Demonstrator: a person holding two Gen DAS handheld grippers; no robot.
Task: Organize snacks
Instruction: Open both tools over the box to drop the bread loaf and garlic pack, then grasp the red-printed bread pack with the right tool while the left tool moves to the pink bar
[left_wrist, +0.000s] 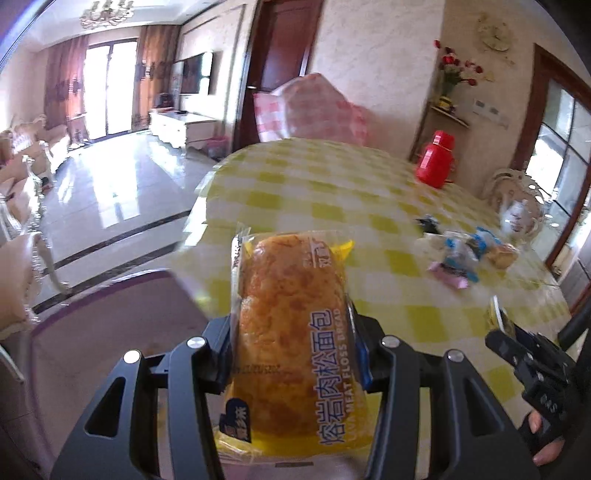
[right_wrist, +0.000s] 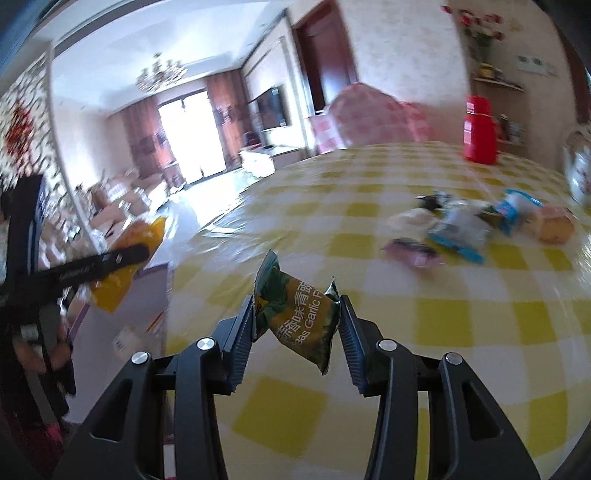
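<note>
Bread packet (left_wrist: 291, 332) clamped in left gripper (left_wrist: 291, 354) past table edge (left_wrist: 207, 192).

We count two claws, the left claw (left_wrist: 291, 343) and the right claw (right_wrist: 297, 325), and each one has one snack in it: one bread pack (left_wrist: 288, 332) and one green pea pack (right_wrist: 299, 317). On the counter (right_wrist: 406, 314) we see one pile of small snacks (right_wrist: 476, 225), too blurry to count, plus one red bottle (right_wrist: 479, 125) and one white teapot (left_wrist: 517, 218).

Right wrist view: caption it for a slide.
Right tongs grip a green snack packet above the checked table; more snacks lie beyond.
</note>
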